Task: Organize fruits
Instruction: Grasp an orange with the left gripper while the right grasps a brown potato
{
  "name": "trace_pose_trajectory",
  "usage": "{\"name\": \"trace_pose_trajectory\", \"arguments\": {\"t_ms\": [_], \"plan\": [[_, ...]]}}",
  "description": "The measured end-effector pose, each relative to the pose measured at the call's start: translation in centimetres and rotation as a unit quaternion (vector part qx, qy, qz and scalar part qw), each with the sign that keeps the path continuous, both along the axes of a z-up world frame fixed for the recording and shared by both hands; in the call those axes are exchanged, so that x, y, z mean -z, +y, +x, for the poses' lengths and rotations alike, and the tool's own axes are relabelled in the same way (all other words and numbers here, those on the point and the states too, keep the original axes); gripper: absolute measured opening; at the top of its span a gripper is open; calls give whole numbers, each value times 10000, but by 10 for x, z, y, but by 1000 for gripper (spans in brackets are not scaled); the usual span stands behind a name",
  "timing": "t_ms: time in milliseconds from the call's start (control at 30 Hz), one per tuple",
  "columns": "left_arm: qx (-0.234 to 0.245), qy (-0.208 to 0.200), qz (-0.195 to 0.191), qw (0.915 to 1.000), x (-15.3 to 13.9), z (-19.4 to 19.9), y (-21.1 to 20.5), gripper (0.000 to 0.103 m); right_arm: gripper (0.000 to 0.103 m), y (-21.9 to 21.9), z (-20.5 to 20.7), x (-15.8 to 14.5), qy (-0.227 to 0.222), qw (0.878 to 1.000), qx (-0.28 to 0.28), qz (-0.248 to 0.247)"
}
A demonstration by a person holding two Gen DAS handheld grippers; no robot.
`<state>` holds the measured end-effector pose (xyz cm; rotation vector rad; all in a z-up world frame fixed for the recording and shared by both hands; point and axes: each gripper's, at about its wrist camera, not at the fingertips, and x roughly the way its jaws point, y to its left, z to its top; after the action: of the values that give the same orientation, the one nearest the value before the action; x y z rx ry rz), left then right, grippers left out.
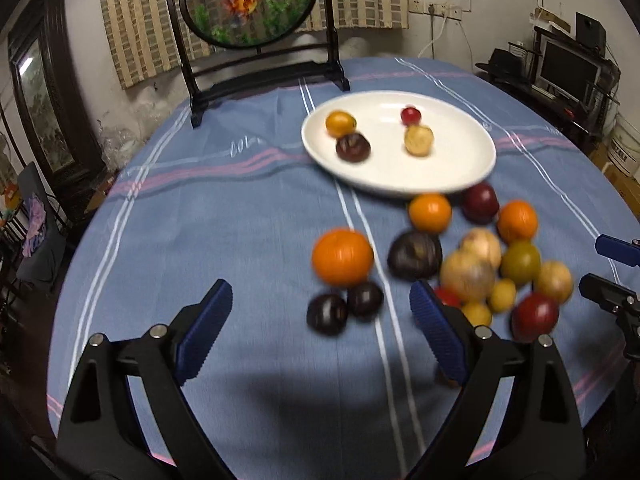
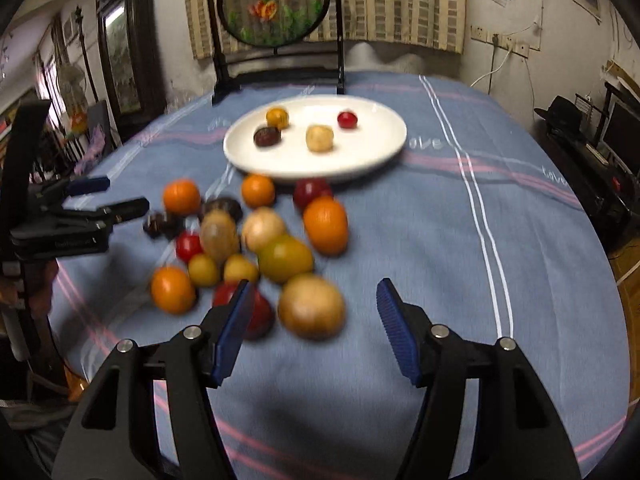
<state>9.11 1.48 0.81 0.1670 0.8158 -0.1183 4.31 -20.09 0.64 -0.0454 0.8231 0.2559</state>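
Note:
A white plate (image 1: 452, 156) (image 2: 360, 156) at the table's far middle holds several small fruits: a yellow-orange one, a dark plum, a tan one and a red one. In front of it a loose pile of fruits (image 1: 480, 256) (image 2: 256, 236) lies on the blue cloth: oranges, dark plums, tan, yellow, green and red pieces. My left gripper (image 1: 320, 286) is open above the cloth, with an orange (image 1: 342, 256) and two dark plums (image 1: 328, 314) showing between its fingers, untouched. My right gripper (image 2: 314, 283) is open near a big tan fruit (image 2: 312, 306) and a red one (image 2: 260, 316).
A dark wooden stand with a round goldfish screen (image 1: 248, 4) (image 2: 276, 12) occupies the table's far edge. The blue striped tablecloth (image 1: 240, 216) covers a round table. Each gripper shows in the other's view: right gripper (image 1: 612, 272), left gripper (image 2: 108, 200). Dark furniture and a monitor (image 1: 568, 68) line the right wall.

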Motion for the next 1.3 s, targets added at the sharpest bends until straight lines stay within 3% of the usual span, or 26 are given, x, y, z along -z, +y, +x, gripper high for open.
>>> {"name": "trace_pose_trajectory", "arguments": {"t_ms": [233,667,800,933,1300], "plan": [[-8,257,-15,9997,21,-7,8,92,64,7,-19,24,273,9991,-261,-199],[227,338,-44,9992,26,-10,-2,92,64,16,0,38,421,9973,-167,-578],[289,345,-136,9989,23,-13,-3,93,62,15,9,37,394,9976,-147,-552],[385,365,-282,9982,19,-17,-6,93,46,13,22,40,495,9980,-178,-362],[818,565,-466,9940,27,-30,-32,96,44,-8,15,37,561,9984,-63,104]]}}
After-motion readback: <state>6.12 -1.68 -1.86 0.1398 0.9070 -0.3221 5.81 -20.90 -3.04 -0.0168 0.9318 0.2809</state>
